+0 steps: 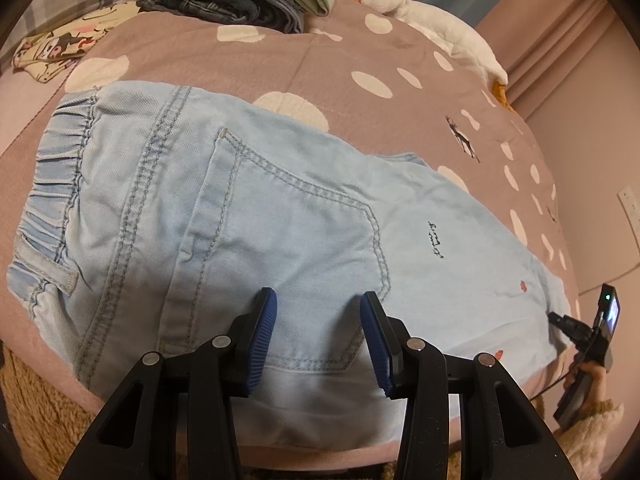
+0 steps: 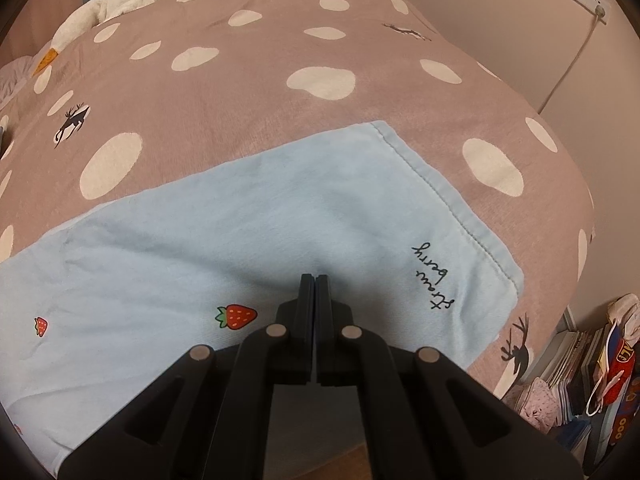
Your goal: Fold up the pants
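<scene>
Here, soft pale-blue denim pants (image 1: 248,208)

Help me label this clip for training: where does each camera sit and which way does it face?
Left wrist: on the left gripper, looking down at the pants' waistband end; its open fingers, the right gripper and a hand show.
Right wrist: on the right gripper, looking down at the leg hem; only its shut fingers show.
Shared: pants, spotted blanket.

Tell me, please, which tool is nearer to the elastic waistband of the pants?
Left. The left tool hovers by the back pocket, near the waistband; the right tool sits at the hem end, far away.
</scene>
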